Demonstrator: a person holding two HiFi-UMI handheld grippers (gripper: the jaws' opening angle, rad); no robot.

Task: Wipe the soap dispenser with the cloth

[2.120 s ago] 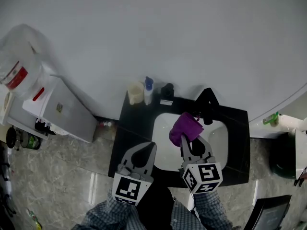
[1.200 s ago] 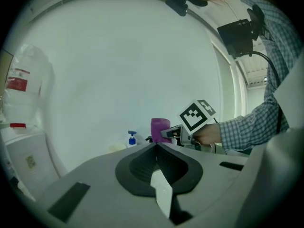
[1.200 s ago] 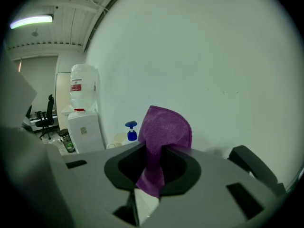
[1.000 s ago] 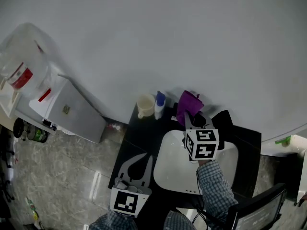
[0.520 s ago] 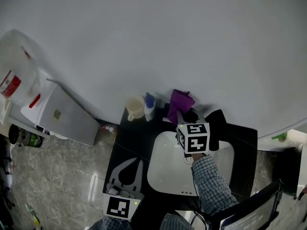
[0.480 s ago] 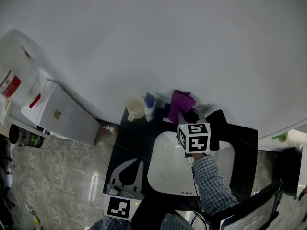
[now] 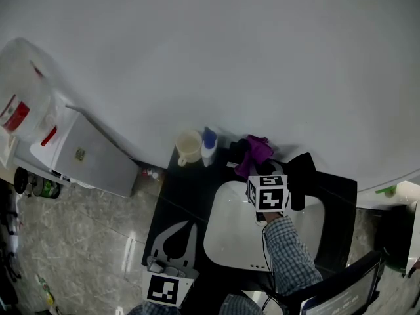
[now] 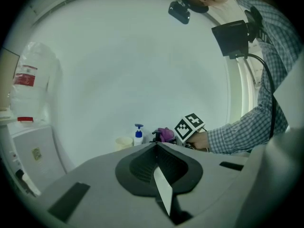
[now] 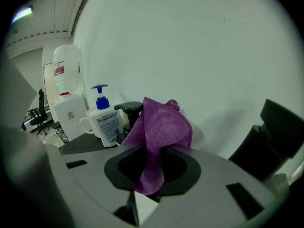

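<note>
While the right claw (image 7: 256, 169) grips the cloth (image 9: 164, 127) at the black soap dispenser (image 9: 129, 109), light strokes should avoid tipping it; left claw (image 8: 156, 146) closed, empty.

Back edge of counter (image 7: 176, 189) crowded: mug (image 7: 189, 147), pump bottle (image 7: 209, 147) and soap dispenser (image 7: 239, 146) in tight row against wall (image 7: 262, 58), no gap behind. Cloth (image 7: 257, 151), clamped in right gripper (image 7: 260, 168), fills space just right of soap dispenser. Faucet (image 7: 300, 172) close on right gripper's right, blocks sideways pass. Sink basin (image 7: 230, 235) open toward front. Bare counter strip left of basin free; left gripper (image 7: 177, 231), jaws together, over its front end, well apart from row. Water cooler (image 7: 92, 156) beyond counter's left edge.
</note>
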